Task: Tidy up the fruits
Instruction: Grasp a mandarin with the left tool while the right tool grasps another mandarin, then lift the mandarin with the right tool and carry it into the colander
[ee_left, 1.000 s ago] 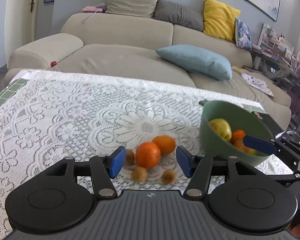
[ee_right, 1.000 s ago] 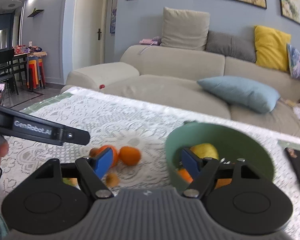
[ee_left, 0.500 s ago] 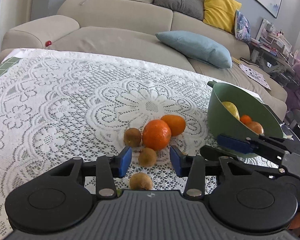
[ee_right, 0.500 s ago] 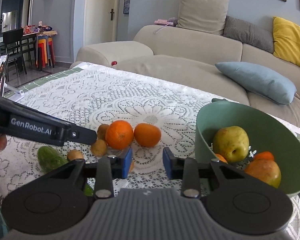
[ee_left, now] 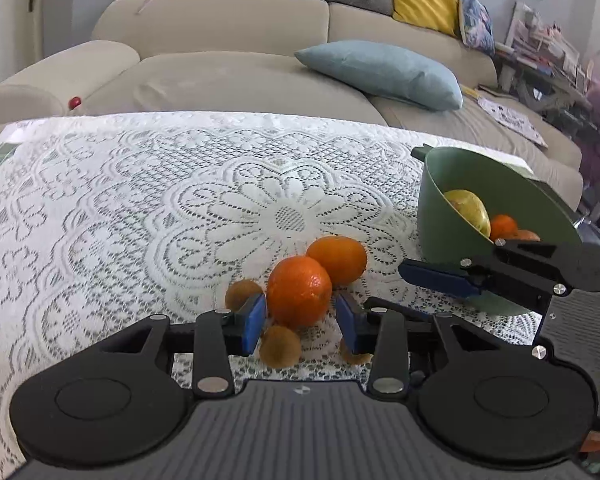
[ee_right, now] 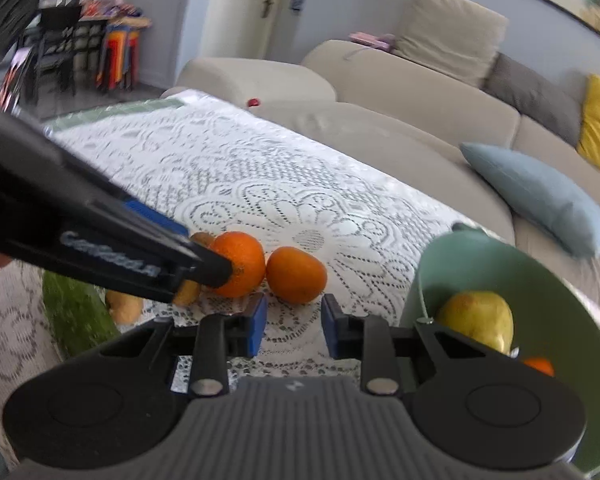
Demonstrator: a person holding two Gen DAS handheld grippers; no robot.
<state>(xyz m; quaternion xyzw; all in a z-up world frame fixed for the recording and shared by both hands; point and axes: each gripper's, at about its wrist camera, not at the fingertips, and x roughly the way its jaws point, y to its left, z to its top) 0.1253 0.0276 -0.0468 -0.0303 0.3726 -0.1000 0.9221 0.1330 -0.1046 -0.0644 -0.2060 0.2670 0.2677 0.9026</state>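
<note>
On the white lace tablecloth [ee_left: 140, 200], from the left: a dark green cucumber-like vegetable [ee_right: 76, 316] at the near left edge in the right wrist view, partly hidden behind the left gripper's black arm. Next, small brown fuzzy kiwis: one [ee_left: 242, 293] just behind the left blue pad, one [ee_left: 280, 346] in front of and touching the big orange, a third [ee_left: 354, 354] mostly hidden behind the right pad. Left gripper [ee_left: 300, 318] low over the cloth, blue pads [ee_left: 254, 322] spread apart on either side of the round bright orange [ee_left: 299, 296], close to its flanks; whether touching cannot be told, not clamped. Just behind and right, touching that fruit, a second, smoother oval orange [ee_left: 338, 260]. Right gripper [ee_right: 291, 328] hovering near the cloth with its blue pads parted and nothing between them, aimed at the gap in front of the oval orange [ee_right: 296, 274]; seen from the left wrist view as a black arm with one blue fingertip [ee_left: 440, 280] in front of the bowl. Far right: a sage-green plastic bowl [ee_left: 436, 208] tilted toward the cameras, holding a yellow-green apple [ee_right: 476, 320] and small orange fruits [ee_left: 502, 226]. Behind the table, a beige sofa [ee_left: 220, 64] with a pale blue cushion [ee_left: 380, 72].
</note>
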